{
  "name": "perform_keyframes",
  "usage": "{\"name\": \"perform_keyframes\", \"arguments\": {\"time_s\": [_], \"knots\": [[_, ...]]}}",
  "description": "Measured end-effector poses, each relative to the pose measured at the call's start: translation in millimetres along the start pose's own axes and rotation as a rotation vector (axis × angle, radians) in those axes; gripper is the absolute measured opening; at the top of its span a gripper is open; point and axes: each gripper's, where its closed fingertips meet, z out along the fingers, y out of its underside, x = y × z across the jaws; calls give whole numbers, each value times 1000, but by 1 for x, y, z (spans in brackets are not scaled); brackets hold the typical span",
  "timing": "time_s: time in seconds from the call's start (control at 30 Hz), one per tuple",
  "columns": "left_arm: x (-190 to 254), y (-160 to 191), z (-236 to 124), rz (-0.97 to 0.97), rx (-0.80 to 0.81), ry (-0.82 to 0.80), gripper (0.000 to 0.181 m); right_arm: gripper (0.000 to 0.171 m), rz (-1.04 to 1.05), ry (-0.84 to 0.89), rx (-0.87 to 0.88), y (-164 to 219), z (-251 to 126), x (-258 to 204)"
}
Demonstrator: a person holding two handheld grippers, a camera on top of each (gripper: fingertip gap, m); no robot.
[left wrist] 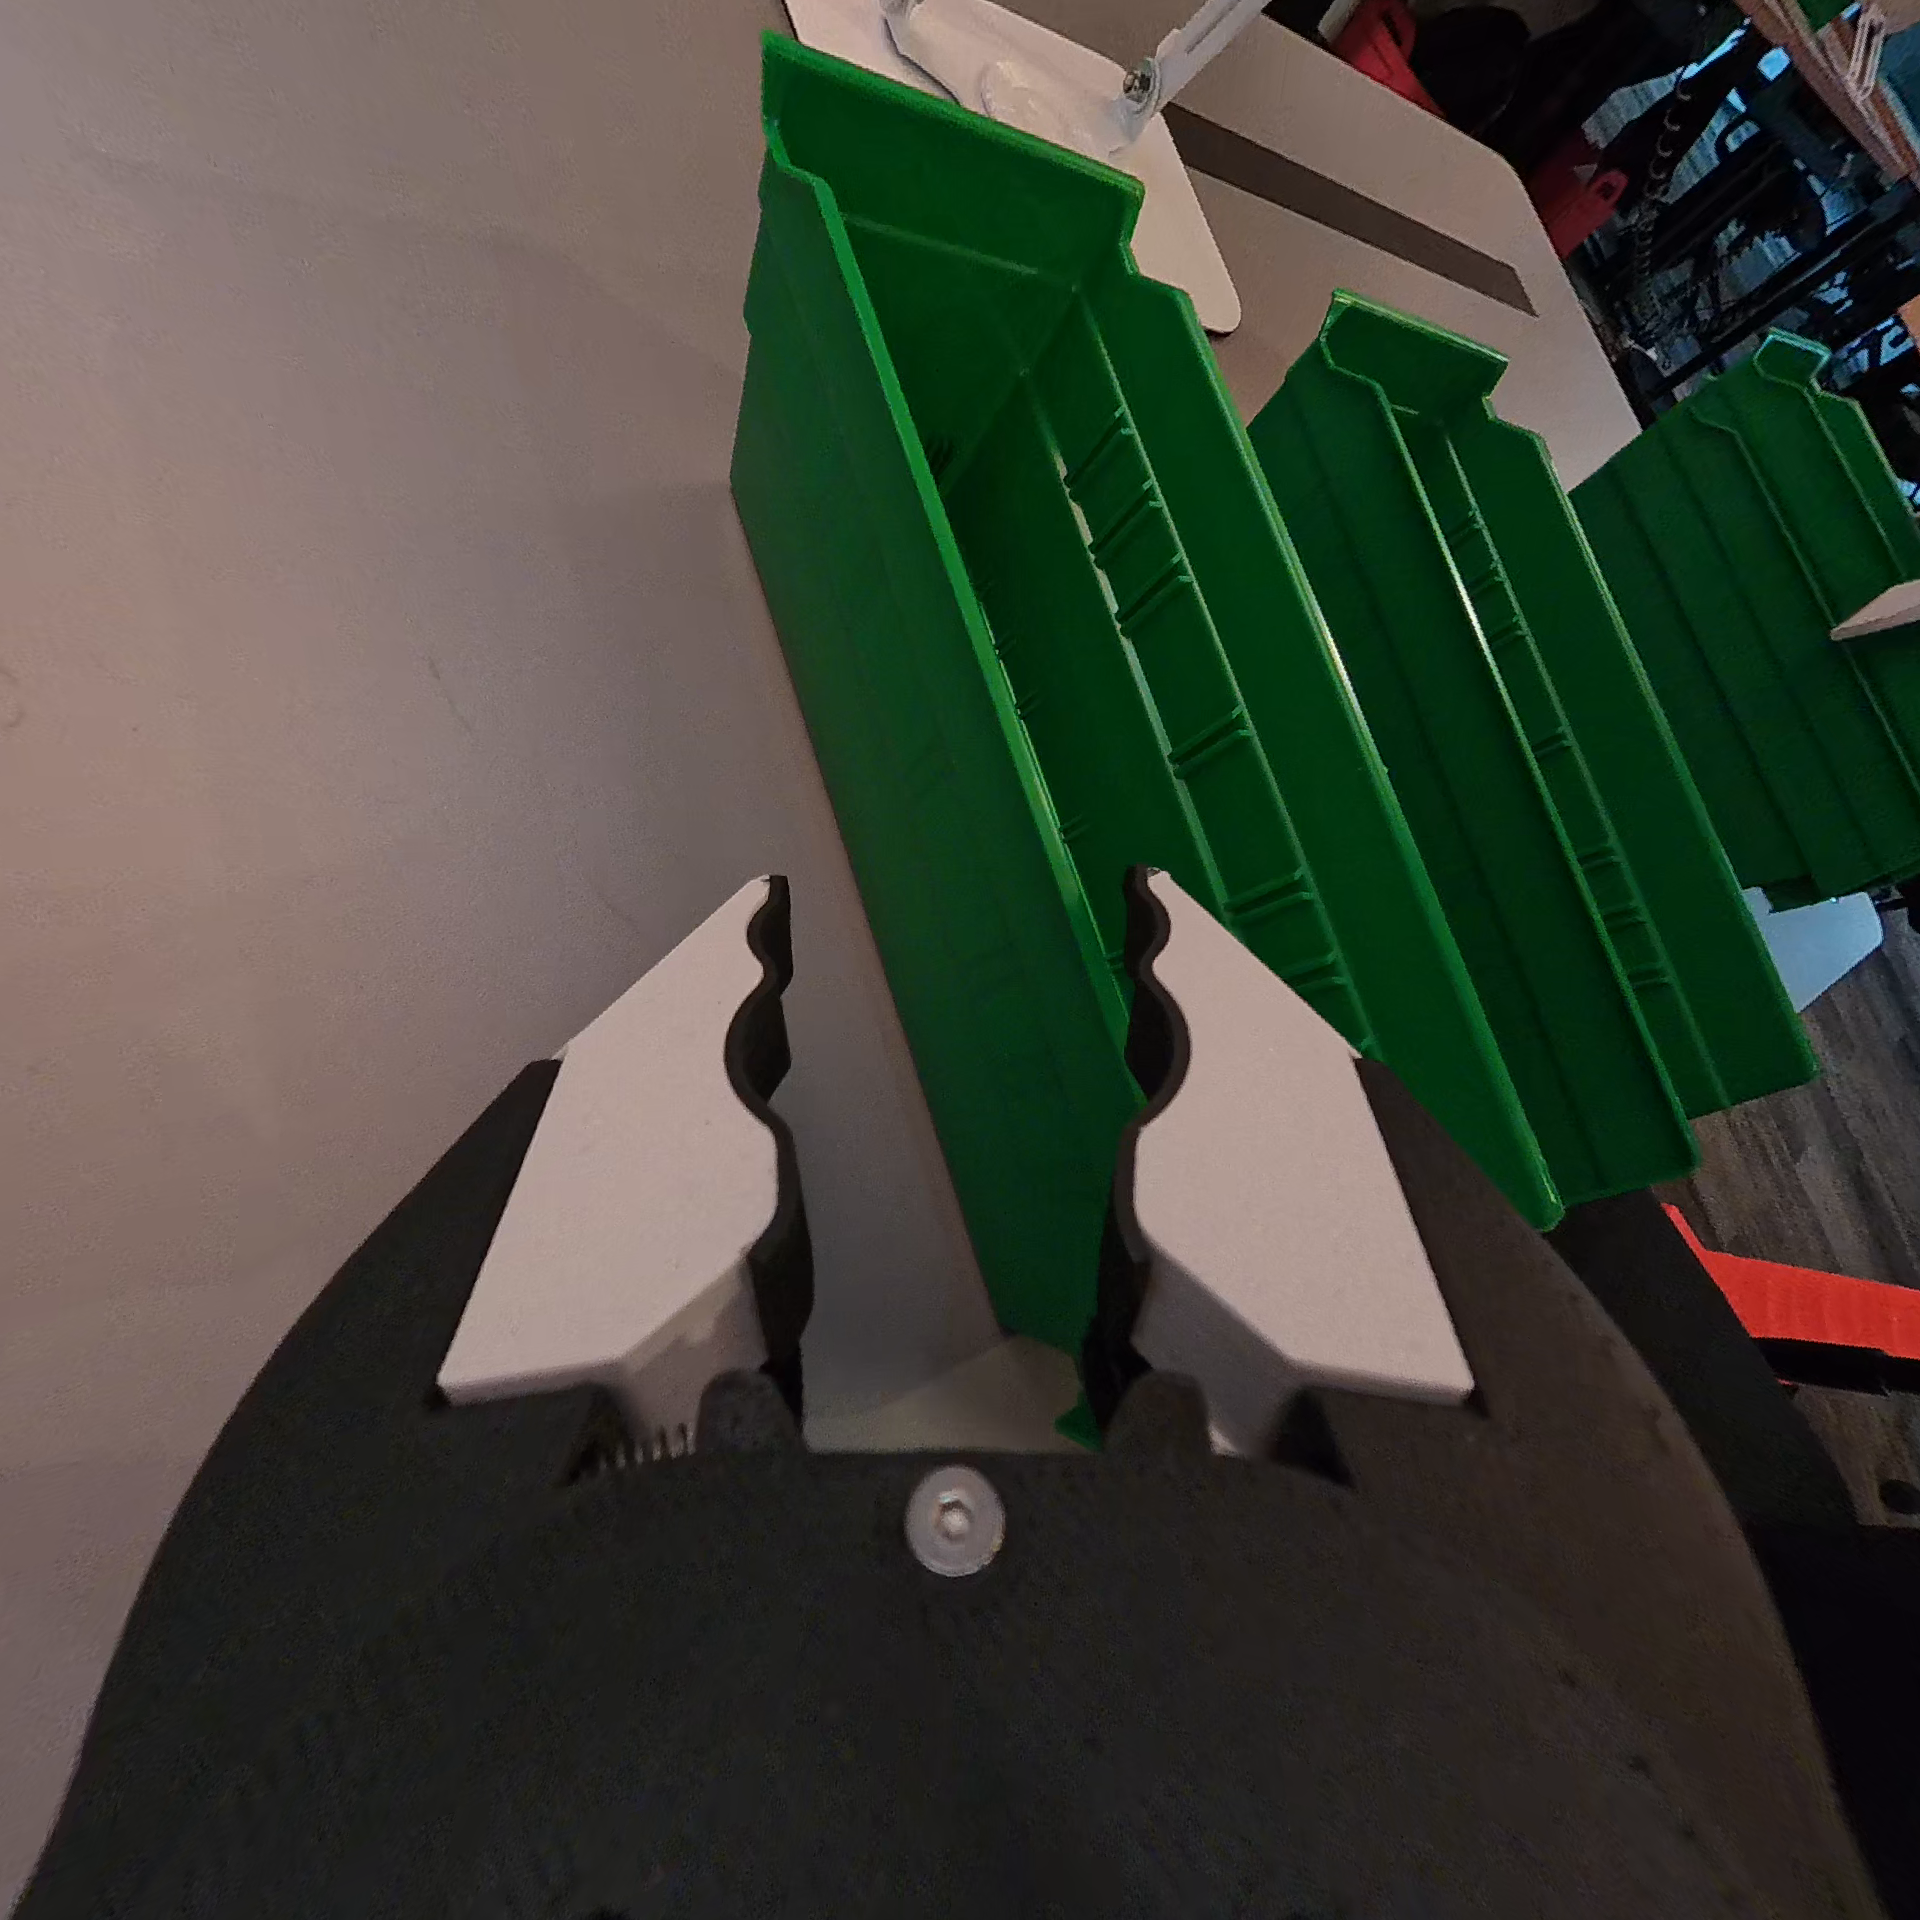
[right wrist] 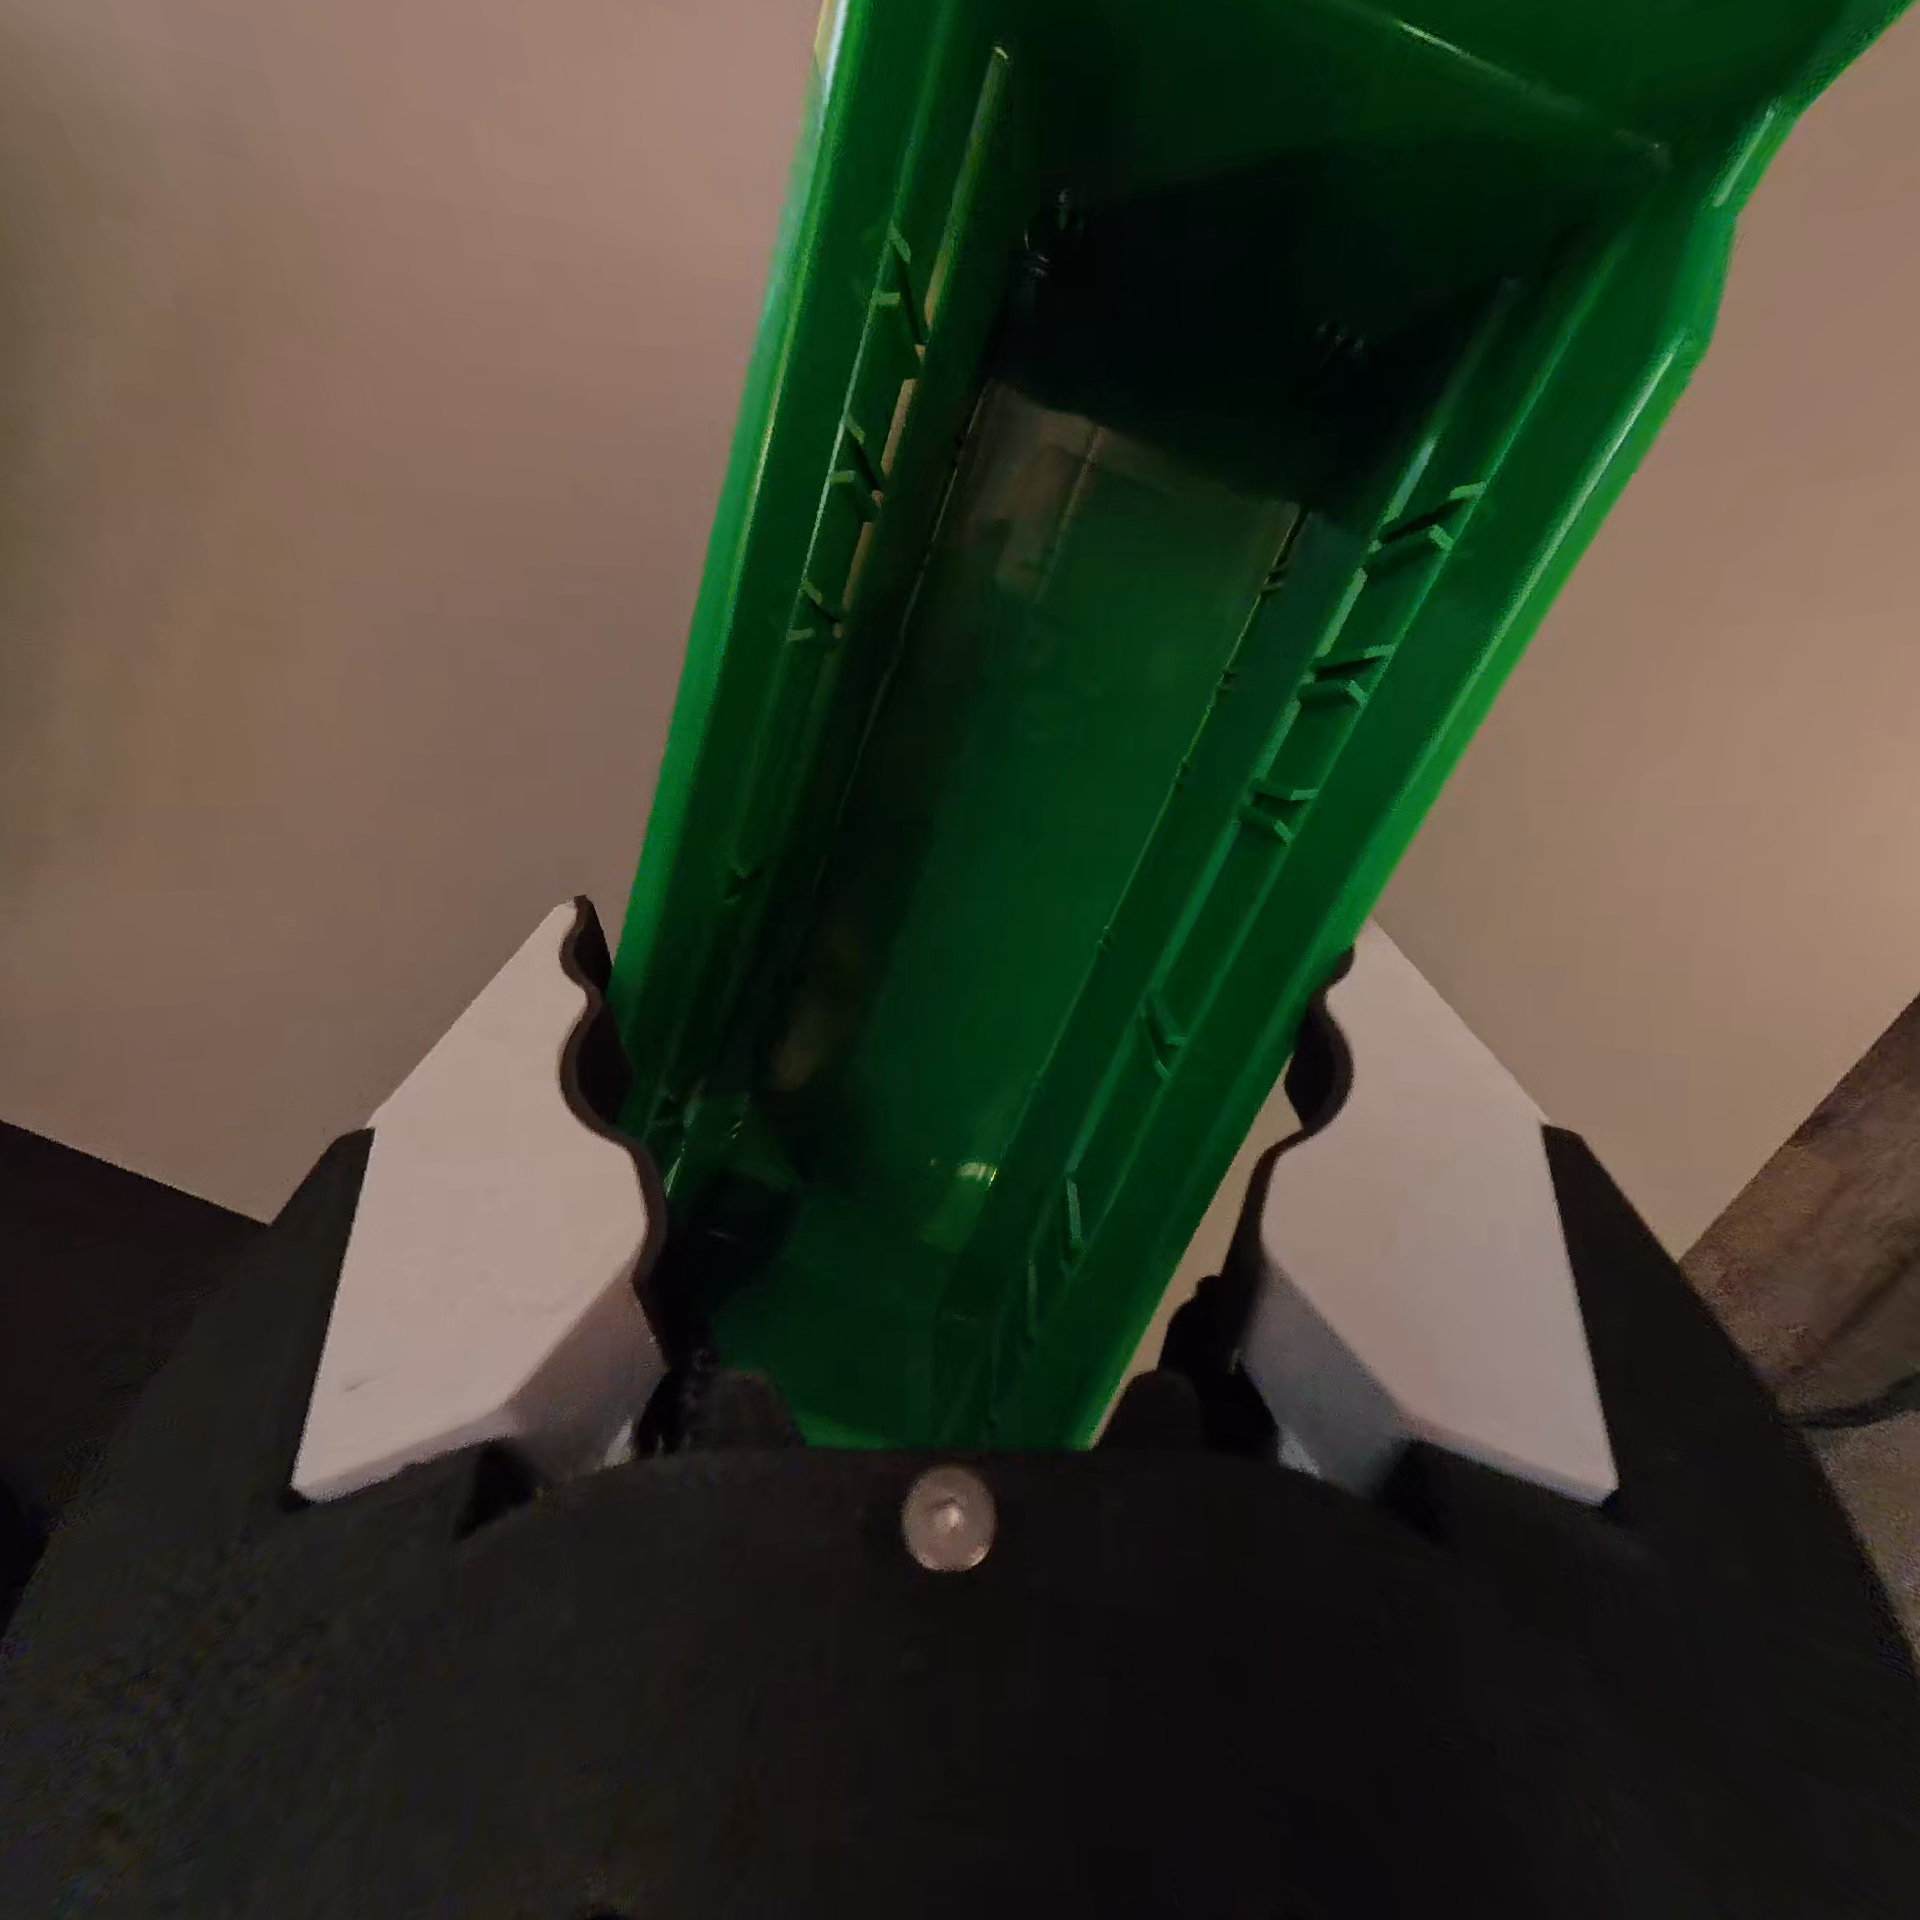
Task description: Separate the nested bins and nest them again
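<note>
Three long green bins show in the left wrist view. The nearest bin (left wrist: 914, 623) stands on the beige table (left wrist: 312, 623). Its left side wall runs between the fingers of my left gripper (left wrist: 956, 883) and touches the right pad; the left pad is apart from it, so the gripper is open. A second bin (left wrist: 1455, 727) lies to its right. The third bin (left wrist: 1766, 623) is farthest right, with a white finger of the right gripper (left wrist: 1881, 613) on it. My right gripper (right wrist: 966, 920) spans that bin (right wrist: 1039, 727) across its width, with both pads on its side walls.
A white stand base (left wrist: 1039, 83) sits behind the nearest bin, and a dark strip (left wrist: 1351, 208) crosses the table there. The table's right edge drops to a wood floor (left wrist: 1829, 1091). An orange-red object (left wrist: 1787, 1309) lies low on the right. Cluttered shelves (left wrist: 1714, 156) stand beyond.
</note>
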Motion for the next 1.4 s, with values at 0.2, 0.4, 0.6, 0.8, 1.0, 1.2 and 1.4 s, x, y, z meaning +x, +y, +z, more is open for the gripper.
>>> {"name": "perform_keyframes", "arguments": {"time_s": [0.2, 0.4, 0.6, 0.8, 1.0, 1.2, 1.4], "knots": [[1, -1, -1, -3, 7, 2, 63, 156, -64, 128, -89, 3, -14, 17], [-1, -2, 1, -7, 8, -6, 64, 156, -141, 174, 159, -52, -70, -84], [2, -3, 0, 1, 10, 0, 64, 156, -194, -264, 263, -95, -37, -298], [-5, -4, -3, 14, 17, -16, 63, 157, -265, -102, 130, -107, 46, -365], [-5, -7, -3, 22, 25, -9, 63, 156, -343, 4, 41, -106, 61, -357], [-2, -8, -3, 25, 27, -1, 63, 146, -551, -34, -124, -88, 55, -331], [0, -6, 0, 28, 21, 1, 62, 156, -541, -6, -163, -84, 55, -296]]}}
